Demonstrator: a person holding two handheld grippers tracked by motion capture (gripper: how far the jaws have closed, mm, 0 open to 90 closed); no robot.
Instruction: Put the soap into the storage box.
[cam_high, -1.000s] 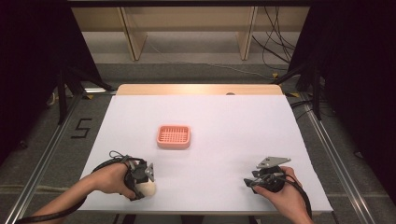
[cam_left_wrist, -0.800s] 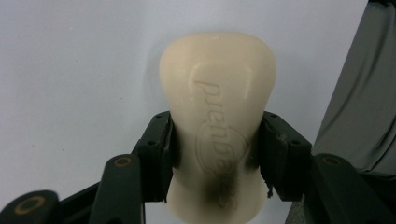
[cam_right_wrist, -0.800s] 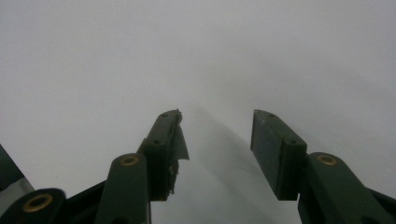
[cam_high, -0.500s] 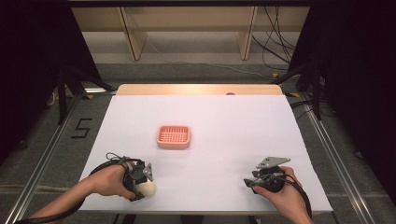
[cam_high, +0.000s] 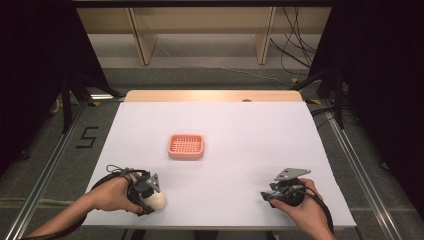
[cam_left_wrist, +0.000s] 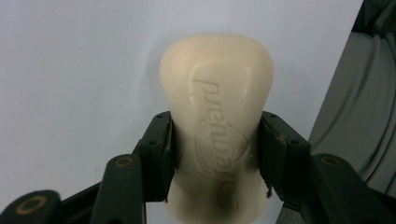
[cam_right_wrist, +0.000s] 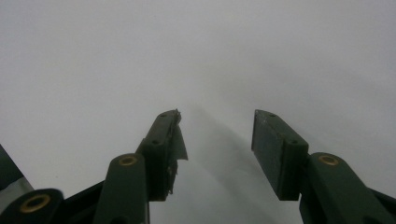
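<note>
Left gripper view: the left hand-held gripper (cam_left_wrist: 215, 144) is clamped on a soap bar (cam_left_wrist: 217, 116) at the tabletop (cam_high: 240, 130) edge, below-left of the pink dish (cam_high: 186, 146); its slick sides could squirt free once lifted, while the right hand-held gripper (cam_right_wrist: 215, 140) gapes empty.

Smooth, waxy cream soap bar (cam_left_wrist: 217, 121), matt white tabletop (cam_high: 240, 135), perforated pink plastic tray (cam_high: 186, 146).

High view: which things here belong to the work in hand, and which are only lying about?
In the work:
- soap bar, clamped in the left gripper
- pink basket, probably its destination

Lying about:
- cables on the floor
- wooden shelf legs
</note>
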